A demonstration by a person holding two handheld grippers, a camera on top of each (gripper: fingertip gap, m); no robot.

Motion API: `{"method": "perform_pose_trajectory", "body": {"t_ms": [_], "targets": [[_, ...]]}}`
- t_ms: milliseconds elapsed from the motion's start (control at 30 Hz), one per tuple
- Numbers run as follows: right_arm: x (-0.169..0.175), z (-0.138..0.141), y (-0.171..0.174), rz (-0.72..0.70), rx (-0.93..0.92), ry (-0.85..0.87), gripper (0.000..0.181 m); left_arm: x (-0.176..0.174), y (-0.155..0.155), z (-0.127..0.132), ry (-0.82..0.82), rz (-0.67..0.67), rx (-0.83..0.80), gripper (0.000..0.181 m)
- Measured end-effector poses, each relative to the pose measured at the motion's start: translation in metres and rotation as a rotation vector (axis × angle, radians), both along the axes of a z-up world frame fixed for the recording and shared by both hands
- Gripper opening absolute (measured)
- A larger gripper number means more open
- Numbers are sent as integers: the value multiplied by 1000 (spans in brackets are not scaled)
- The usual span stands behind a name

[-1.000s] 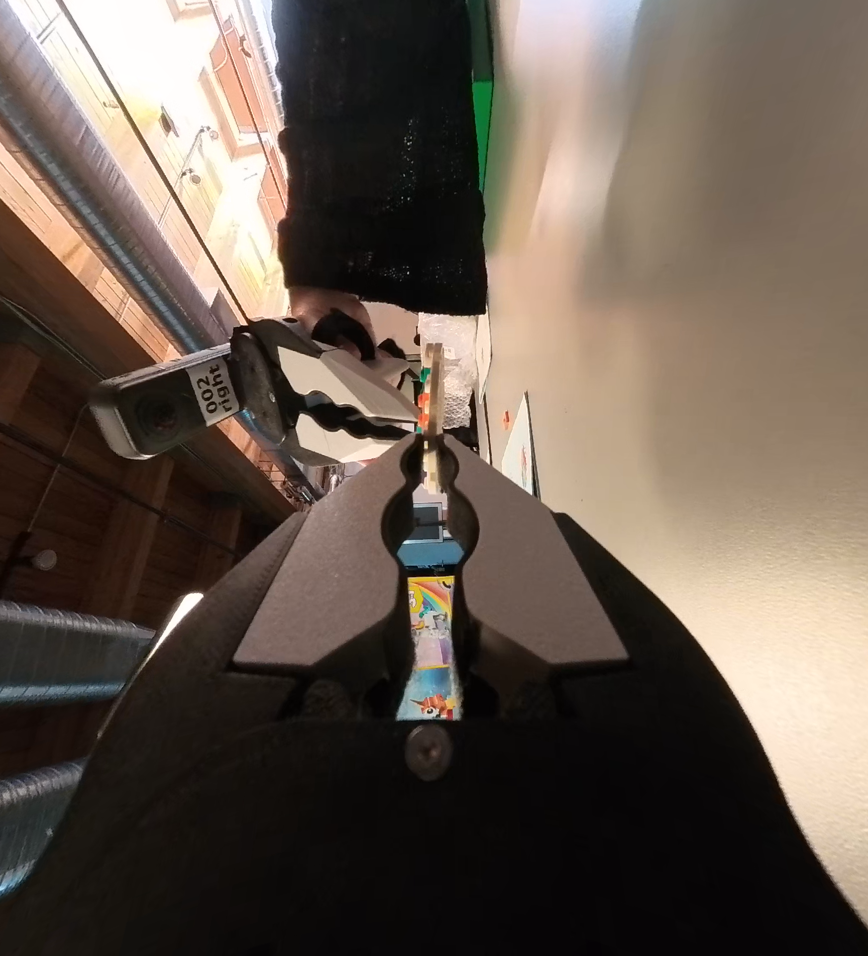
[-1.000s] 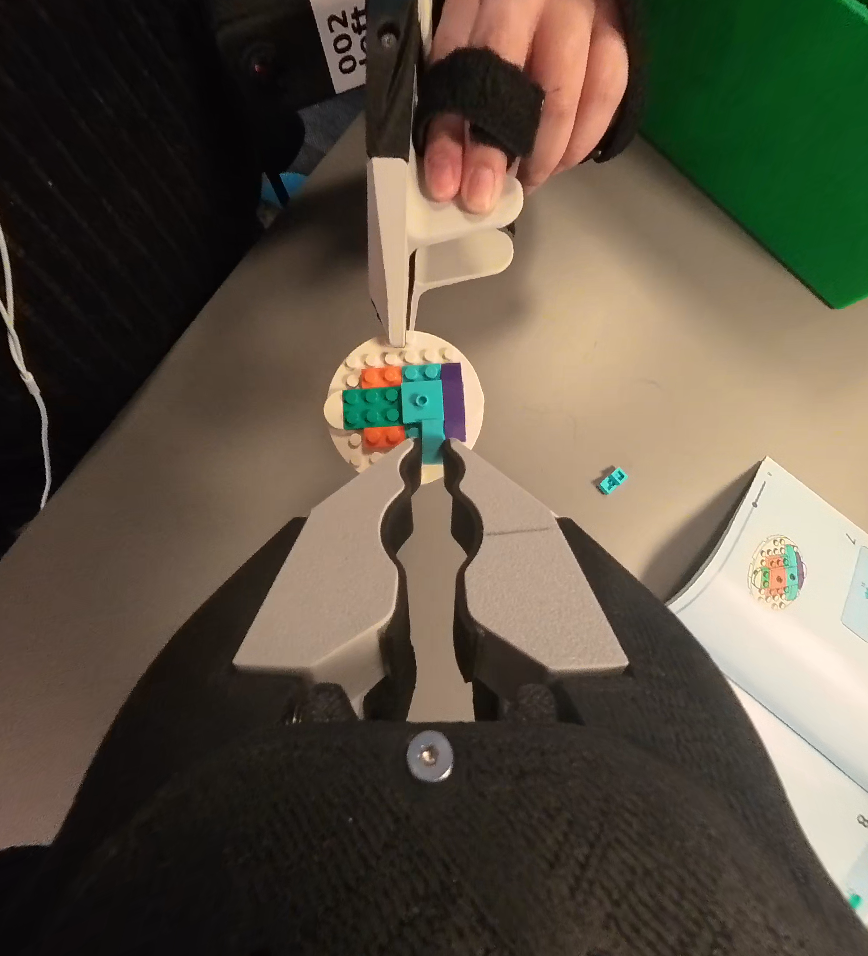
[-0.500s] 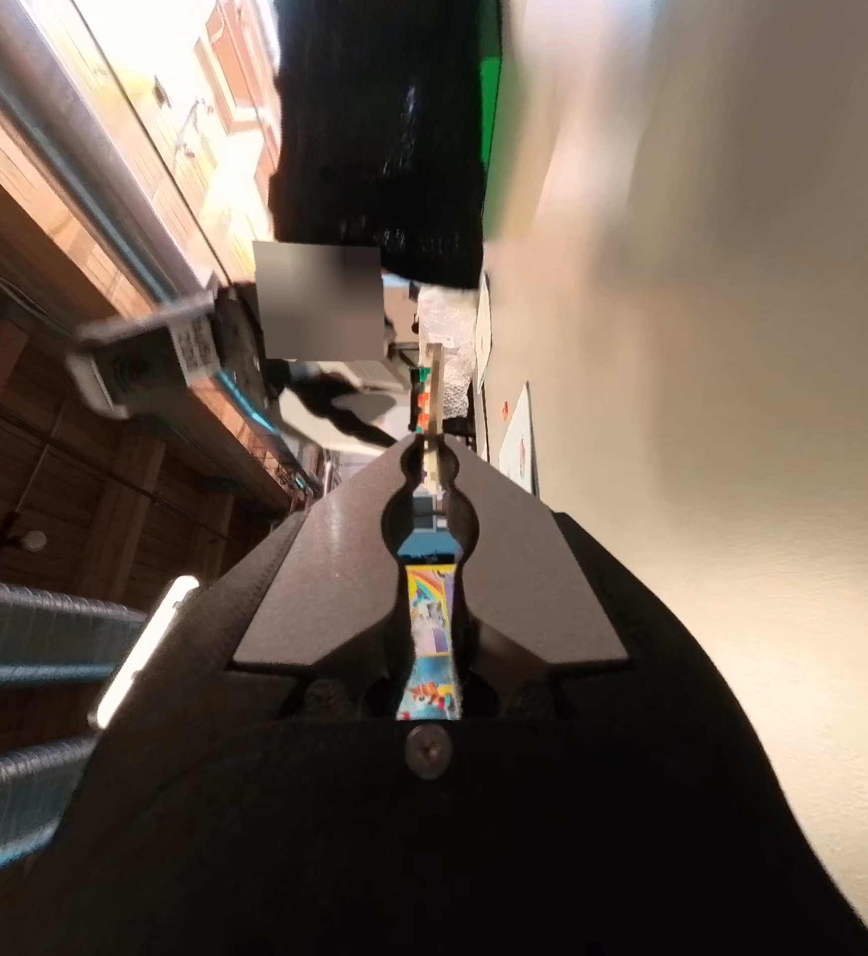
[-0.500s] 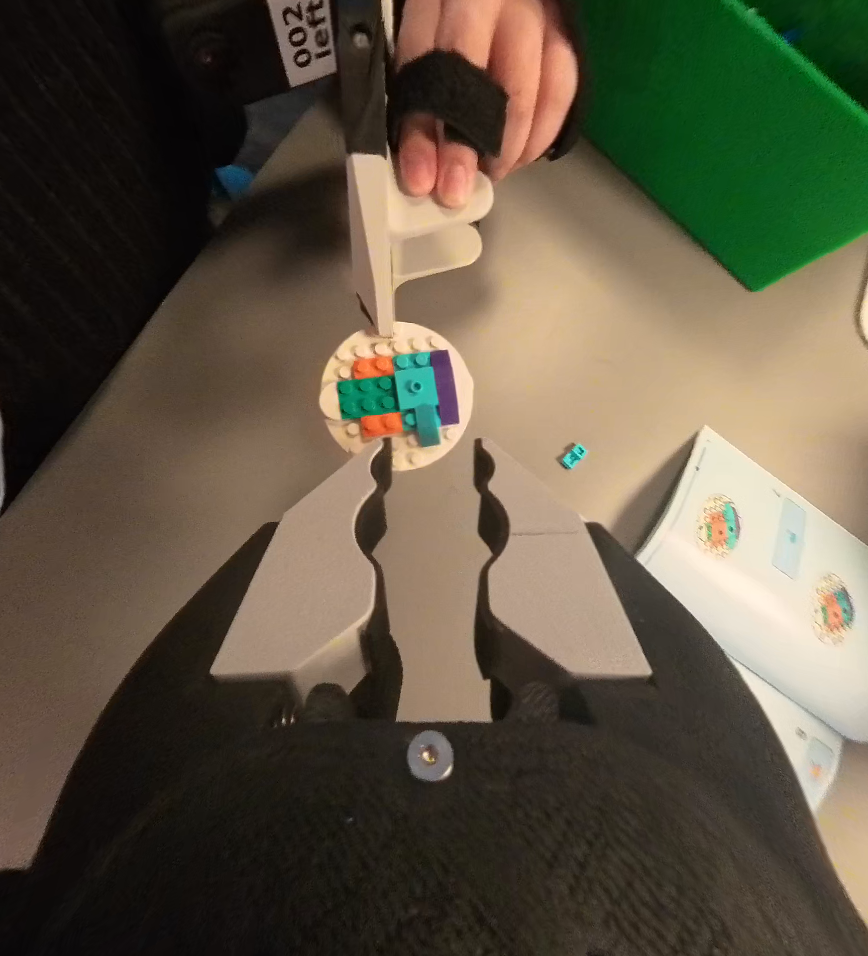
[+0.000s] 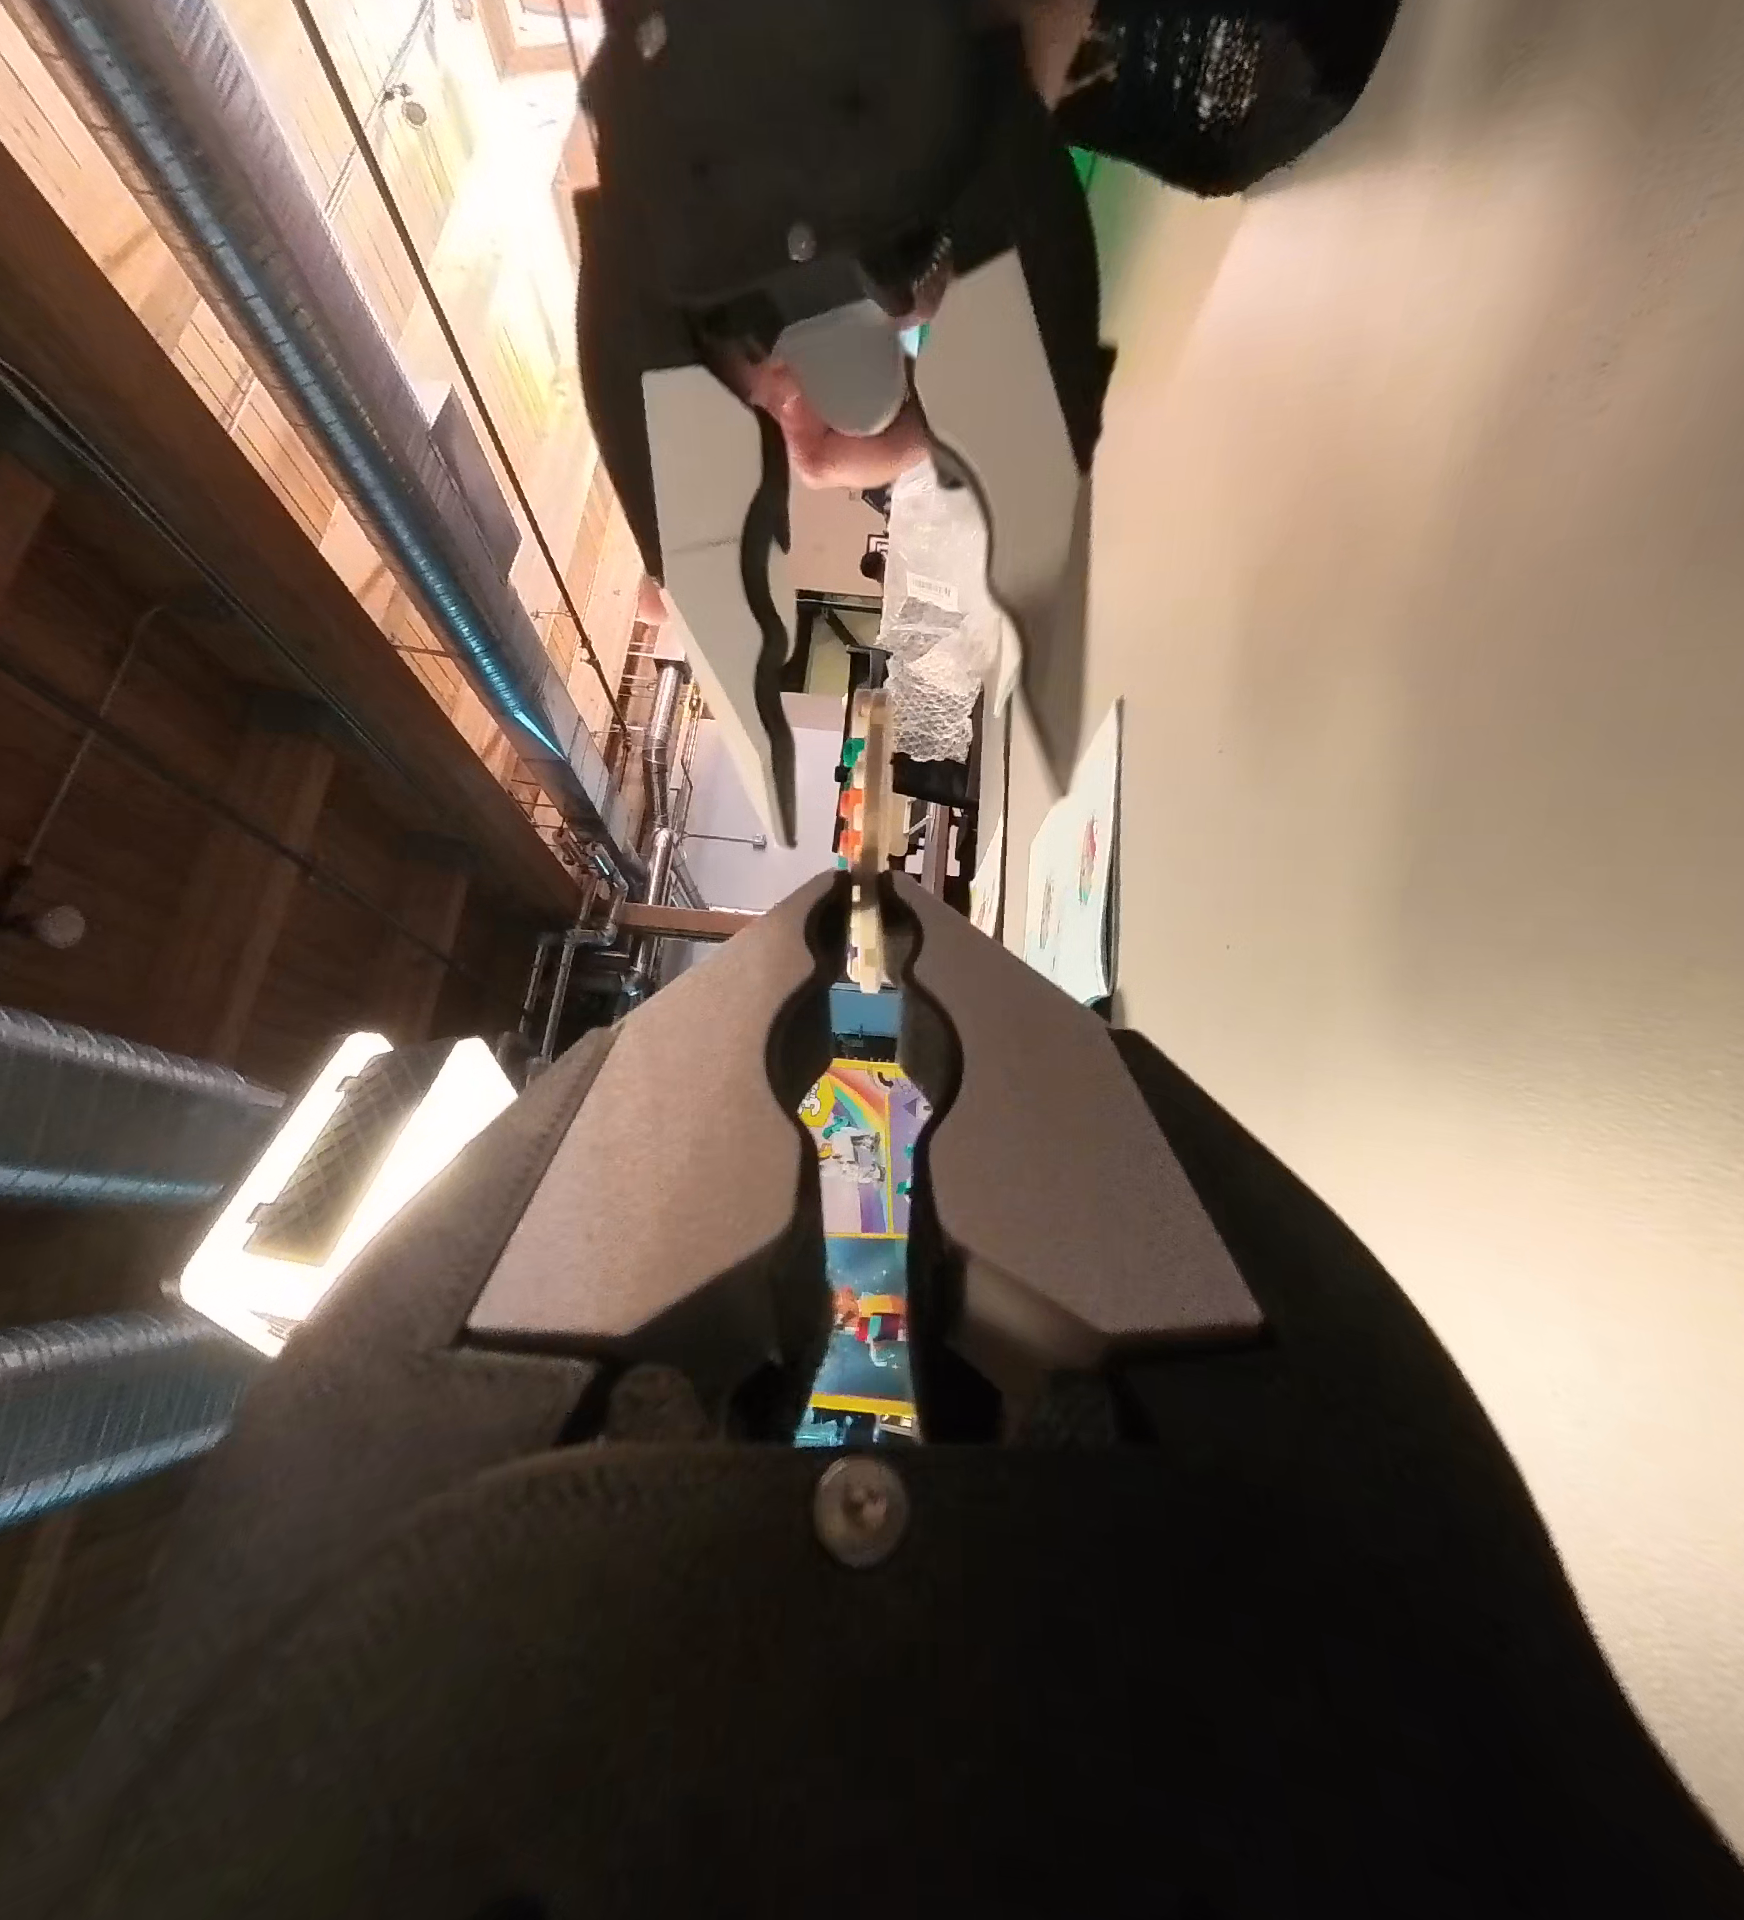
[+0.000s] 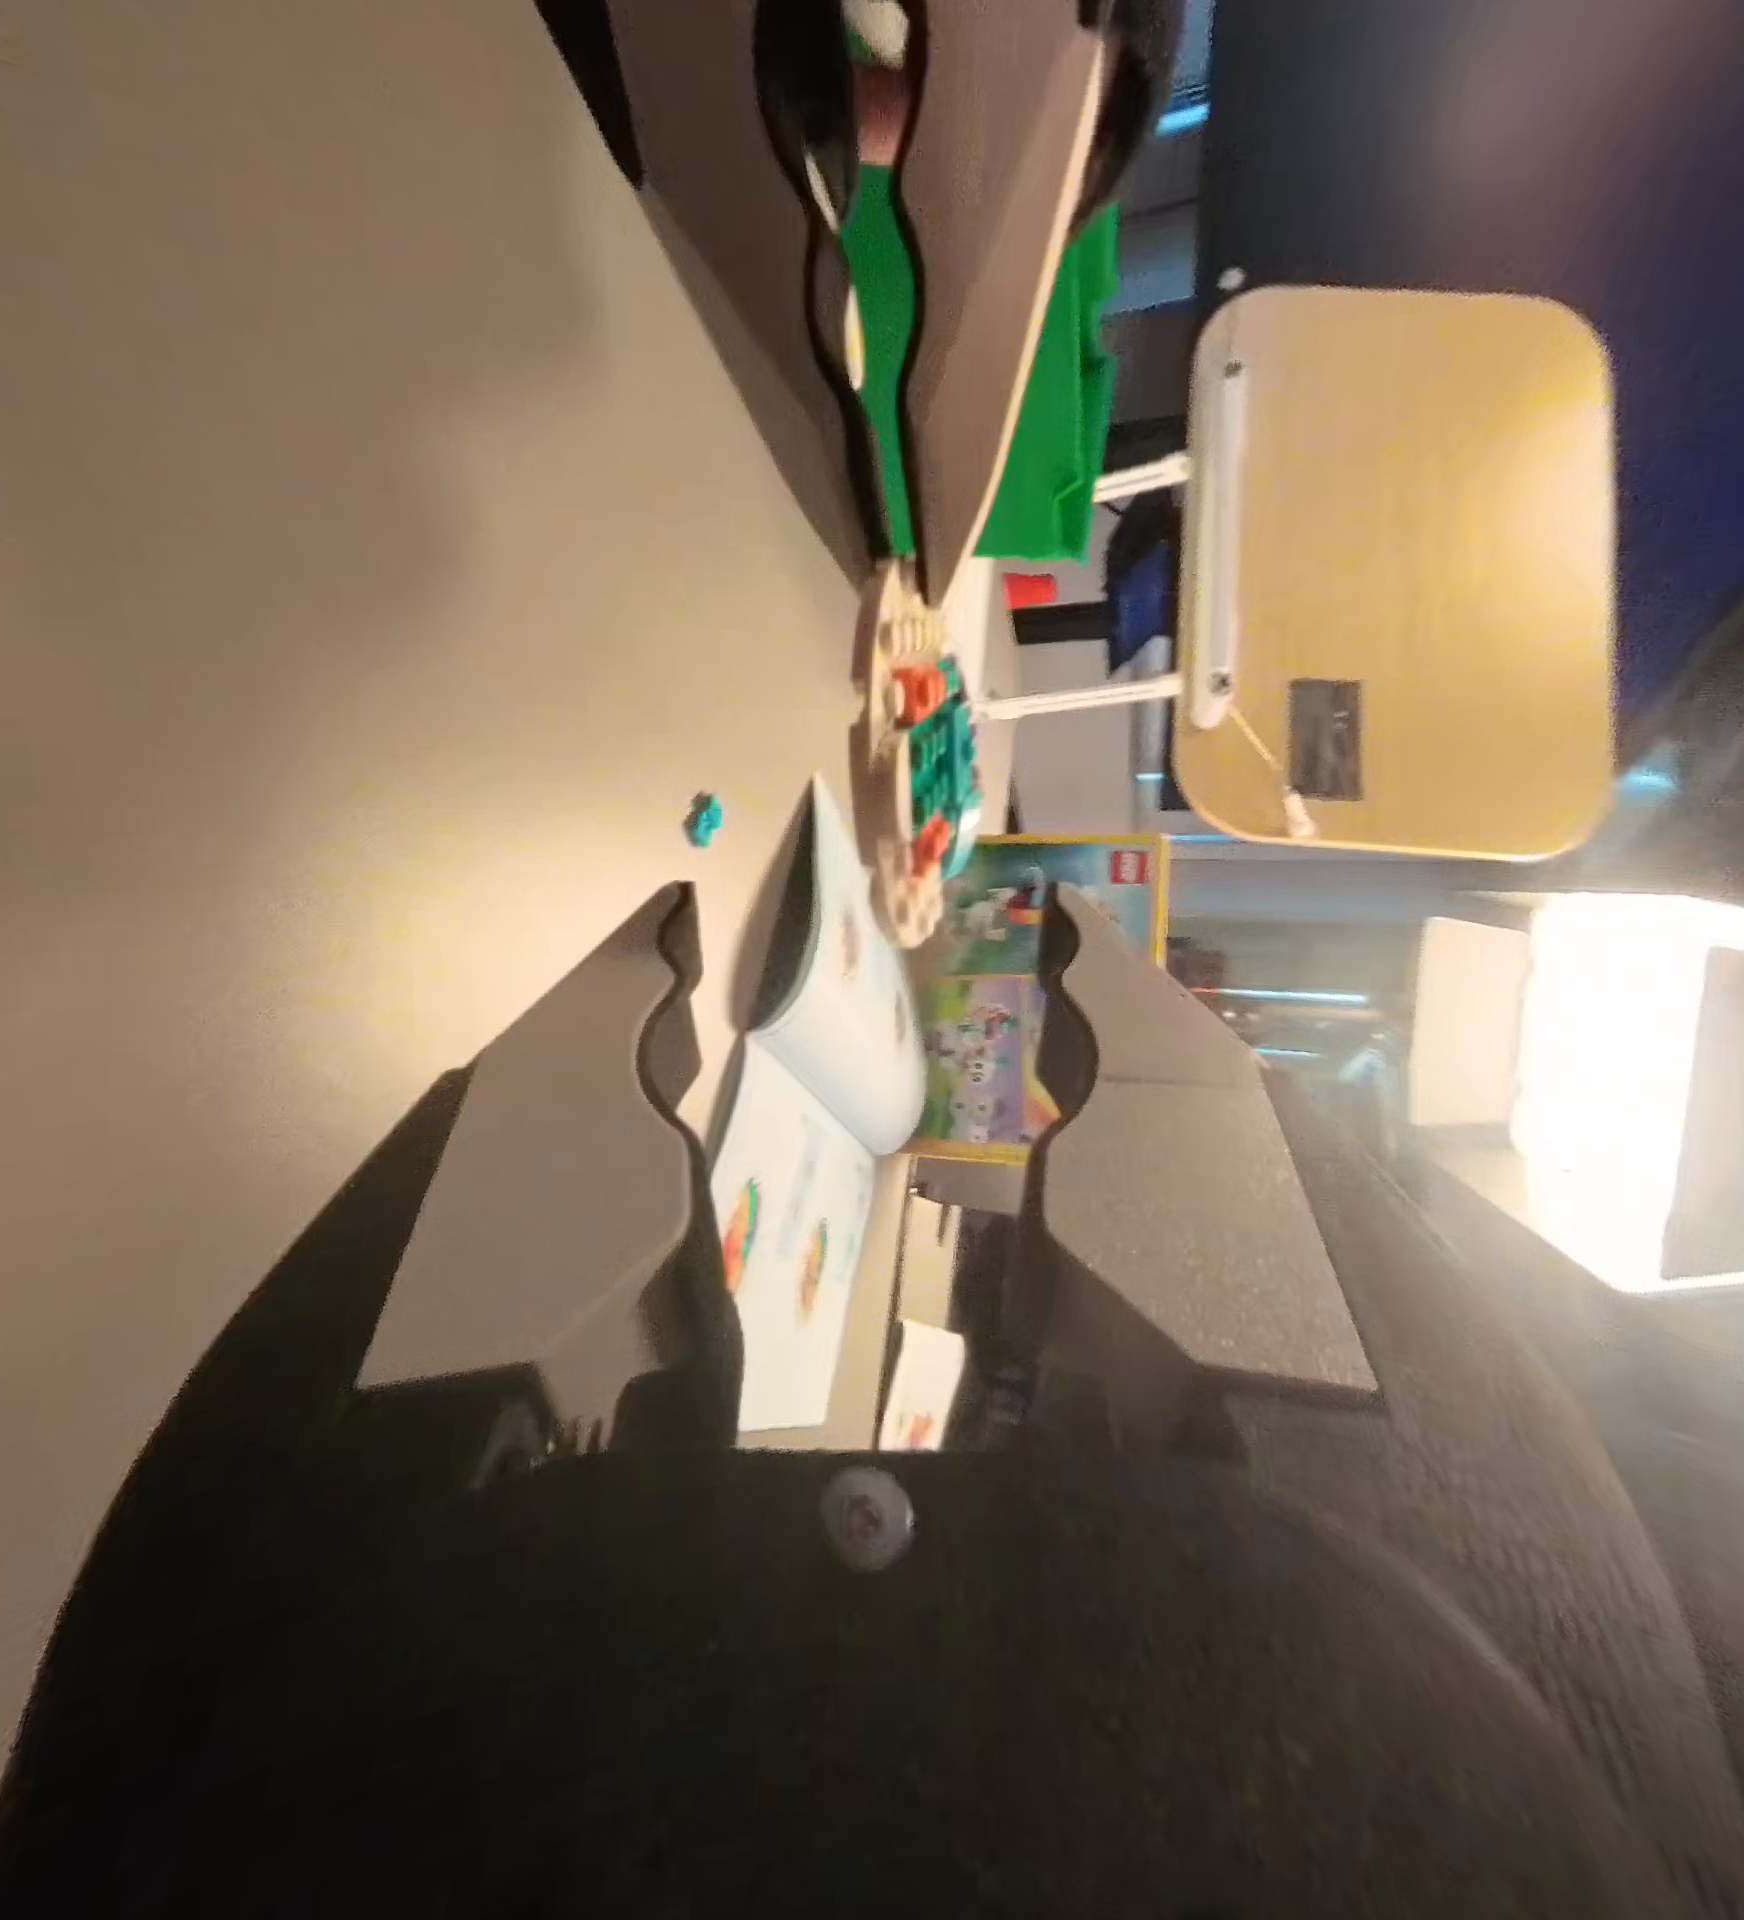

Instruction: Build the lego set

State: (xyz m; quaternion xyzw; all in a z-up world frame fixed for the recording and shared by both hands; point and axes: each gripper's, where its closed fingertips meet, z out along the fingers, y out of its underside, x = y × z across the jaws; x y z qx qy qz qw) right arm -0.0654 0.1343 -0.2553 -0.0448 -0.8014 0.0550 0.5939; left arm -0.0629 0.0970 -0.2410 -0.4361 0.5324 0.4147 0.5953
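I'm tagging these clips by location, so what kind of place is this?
Probably an indoor workshop or office: a plain table with a lego box and instruction booklet, under exposed metal ducts and wood panelling.

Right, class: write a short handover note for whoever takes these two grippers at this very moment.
Left gripper: shut on the rim of the round white plate, held edge-on off the table.
Right gripper: open, empty, facing the plate.
Done: orange, teal and green bricks are on the plate.
Parts: one small teal piece lies loose on the table; the instruction booklet is open beside it, with the set's box behind.
Left: probably pick up the teal piece, check the booklet, keep building.
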Motion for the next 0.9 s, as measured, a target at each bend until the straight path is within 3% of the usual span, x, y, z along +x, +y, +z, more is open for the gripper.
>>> {"method": "perform_pose_trajectory", "body": {"t_ms": [100, 567, 900], "targets": [[-6, 5, -3, -13, 55, 80, 50, 0, 0, -1, -4, -3, -5, 4], [-15, 4, -5, -47, 101, 157, 12, 3, 0, -6, 3, -13, -23, 4], [-13, -1, -4, -41, 169, 134, 7, 8, 0, -15, 46, -22, -42, 4]]}}
